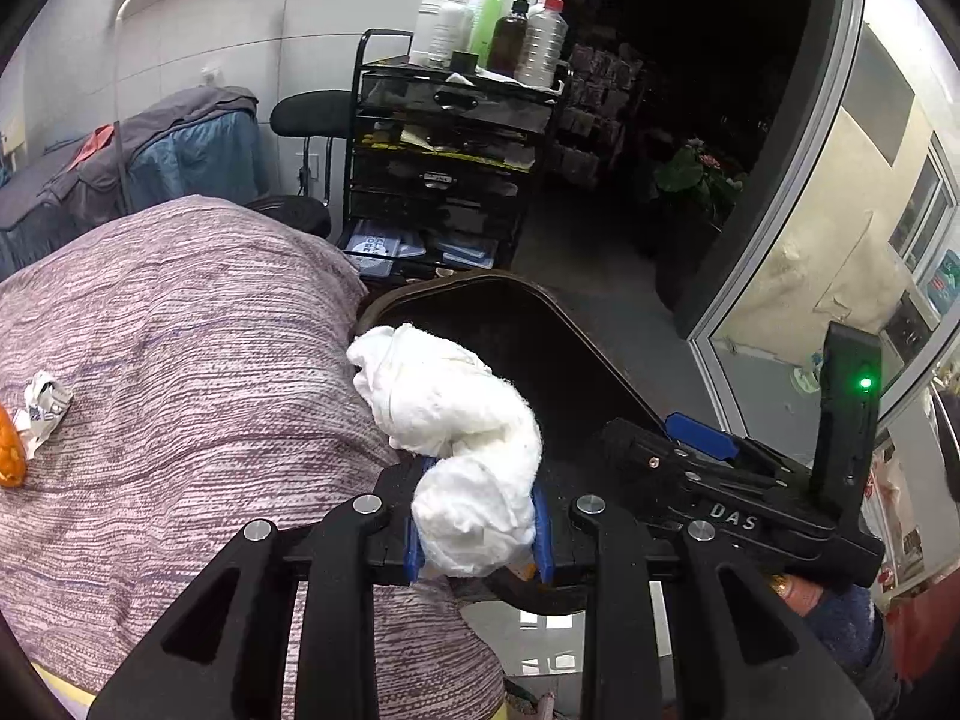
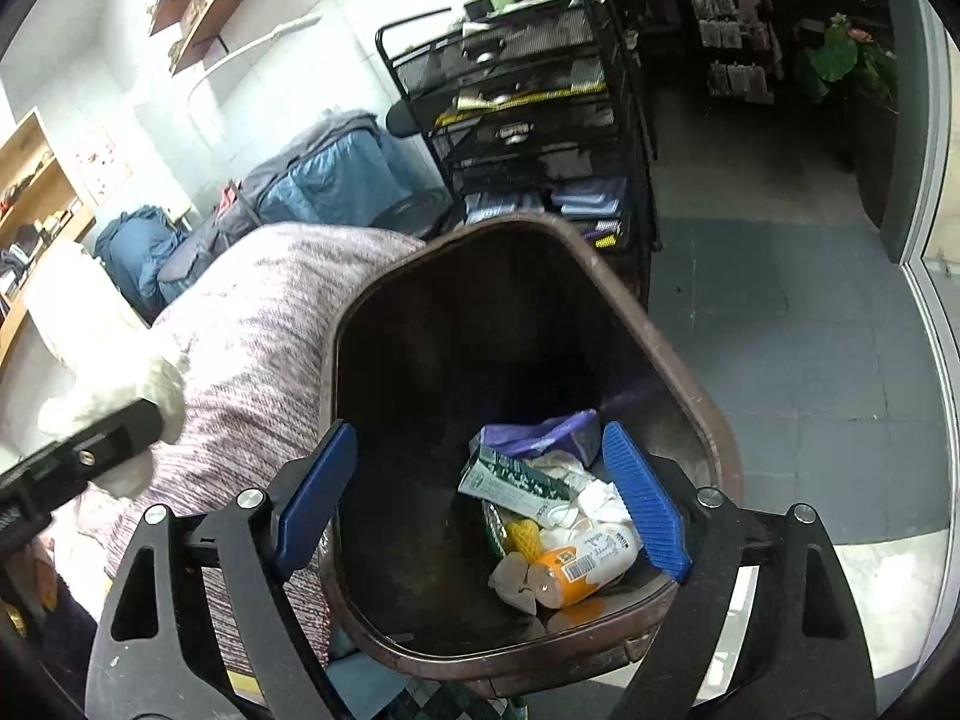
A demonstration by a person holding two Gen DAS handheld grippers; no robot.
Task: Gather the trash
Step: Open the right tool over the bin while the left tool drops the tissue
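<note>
My left gripper (image 1: 478, 531) is shut on a white crumpled wad of tissue (image 1: 456, 420) and holds it at the edge of the purple-covered table, next to the rim of the brown trash bin (image 1: 528, 294). My right gripper (image 2: 480, 498) is open and empty above the bin's mouth (image 2: 660, 354). Inside the bin lie a green-white carton (image 2: 510, 483), an orange-white bottle (image 2: 585, 564), a purple bag (image 2: 540, 435) and white scraps. The wad also shows in the right wrist view (image 2: 150, 390). A crumpled paper (image 1: 42, 408) and an orange item (image 1: 11, 456) lie on the cloth at the left.
A purple knitted cloth (image 1: 180, 360) covers the table. A black mesh cart (image 1: 444, 168) with bottles on top stands behind the bin. A black stool (image 1: 312, 114) and blue-grey covered furniture (image 1: 150, 156) stand at the back left. A glass door (image 1: 840, 210) is on the right.
</note>
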